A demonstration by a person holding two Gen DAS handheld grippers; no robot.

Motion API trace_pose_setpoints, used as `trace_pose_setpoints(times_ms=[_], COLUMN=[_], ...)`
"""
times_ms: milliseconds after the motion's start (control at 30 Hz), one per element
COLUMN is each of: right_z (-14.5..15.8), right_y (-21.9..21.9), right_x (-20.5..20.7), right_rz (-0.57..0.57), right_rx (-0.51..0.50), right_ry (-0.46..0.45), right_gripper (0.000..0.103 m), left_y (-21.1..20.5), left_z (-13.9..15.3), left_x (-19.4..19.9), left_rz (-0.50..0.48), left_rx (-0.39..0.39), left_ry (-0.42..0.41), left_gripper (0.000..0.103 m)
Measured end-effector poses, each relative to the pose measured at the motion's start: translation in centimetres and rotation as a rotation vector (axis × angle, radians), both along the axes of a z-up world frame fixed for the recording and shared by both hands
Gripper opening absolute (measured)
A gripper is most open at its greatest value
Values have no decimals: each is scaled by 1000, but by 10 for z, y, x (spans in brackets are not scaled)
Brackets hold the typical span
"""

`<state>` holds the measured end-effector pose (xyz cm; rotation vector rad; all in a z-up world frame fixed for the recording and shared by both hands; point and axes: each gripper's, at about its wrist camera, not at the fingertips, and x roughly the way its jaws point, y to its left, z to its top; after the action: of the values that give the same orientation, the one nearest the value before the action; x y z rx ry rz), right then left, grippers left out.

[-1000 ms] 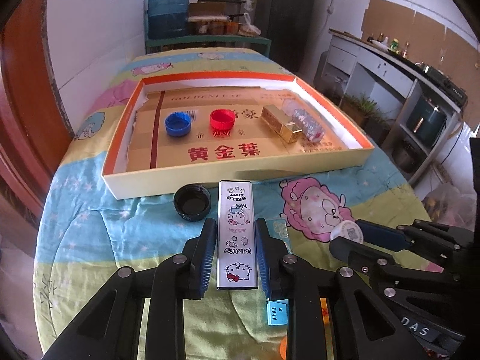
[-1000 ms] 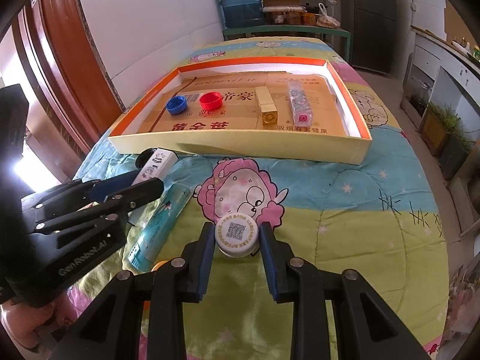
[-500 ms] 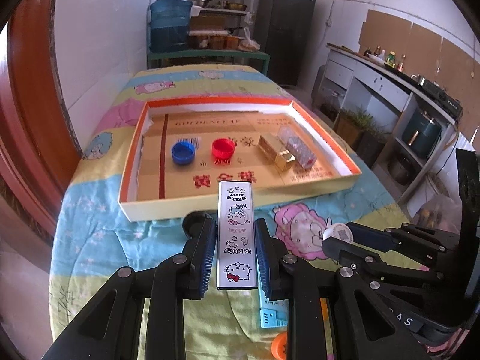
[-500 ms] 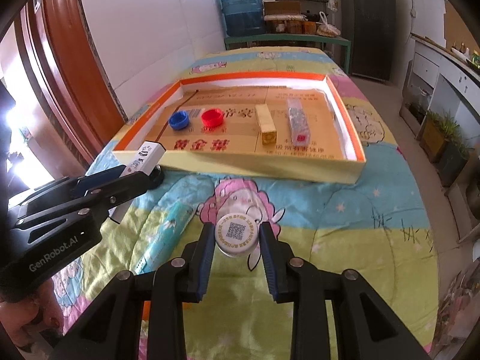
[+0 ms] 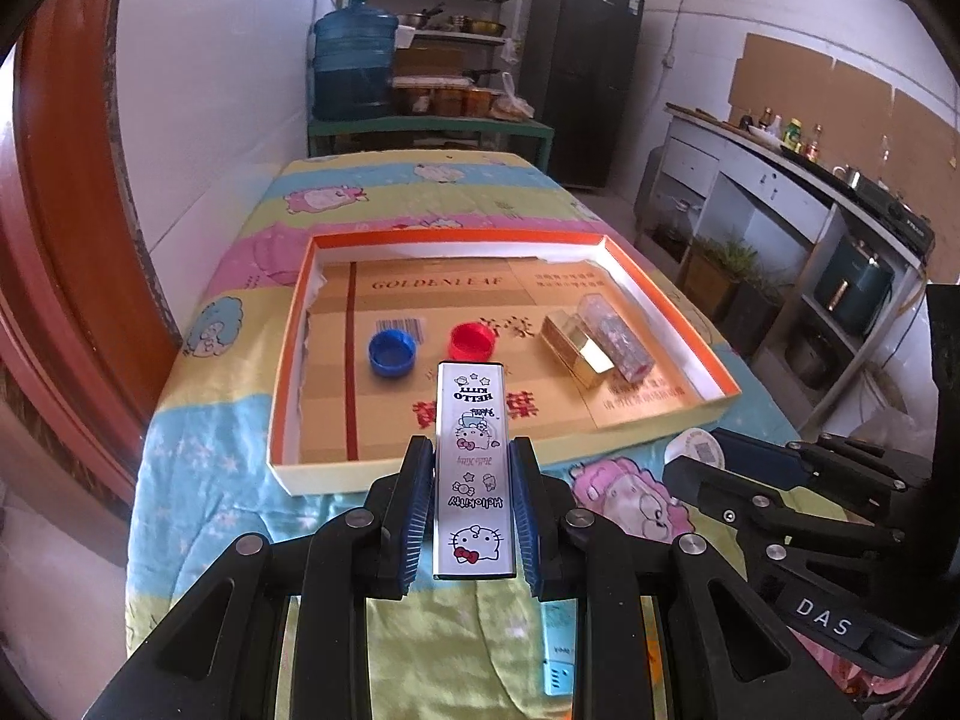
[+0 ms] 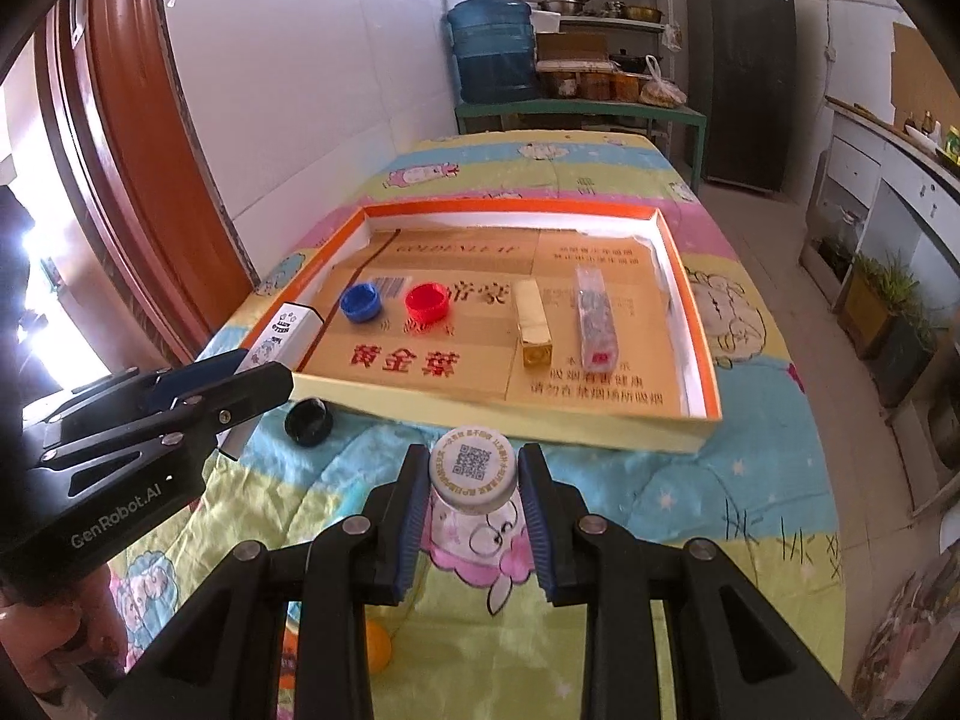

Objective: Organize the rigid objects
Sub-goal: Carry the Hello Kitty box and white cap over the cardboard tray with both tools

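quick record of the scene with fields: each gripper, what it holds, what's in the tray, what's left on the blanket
left gripper: shut on the Hello Kitty case, held above the blanket
right gripper: shut on the white QR-code cap
tray: shallow box with an orange rim, on the blanket
in tray: blue cap, red cap, gold box, clear glitter box
on blanket: black cap by the tray's near wall
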<state>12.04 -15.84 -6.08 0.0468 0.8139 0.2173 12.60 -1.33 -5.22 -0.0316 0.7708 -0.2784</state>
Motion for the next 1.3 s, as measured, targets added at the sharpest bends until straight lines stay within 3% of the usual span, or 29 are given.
trace_pose_setpoints(times_ms=[733, 1300], right_z=[3, -19], right_y=[10, 13], right_x=[48, 90], right_rz=[36, 50], right_rx=[14, 27], right_ry=[-19, 21], right_gripper=[31, 31], left_y=[33, 35], left_z=[-14, -37], left_x=[62, 101], left_rz=[119, 176], left_rx=[-14, 7], left_ry=[35, 77], left_gripper=[27, 27])
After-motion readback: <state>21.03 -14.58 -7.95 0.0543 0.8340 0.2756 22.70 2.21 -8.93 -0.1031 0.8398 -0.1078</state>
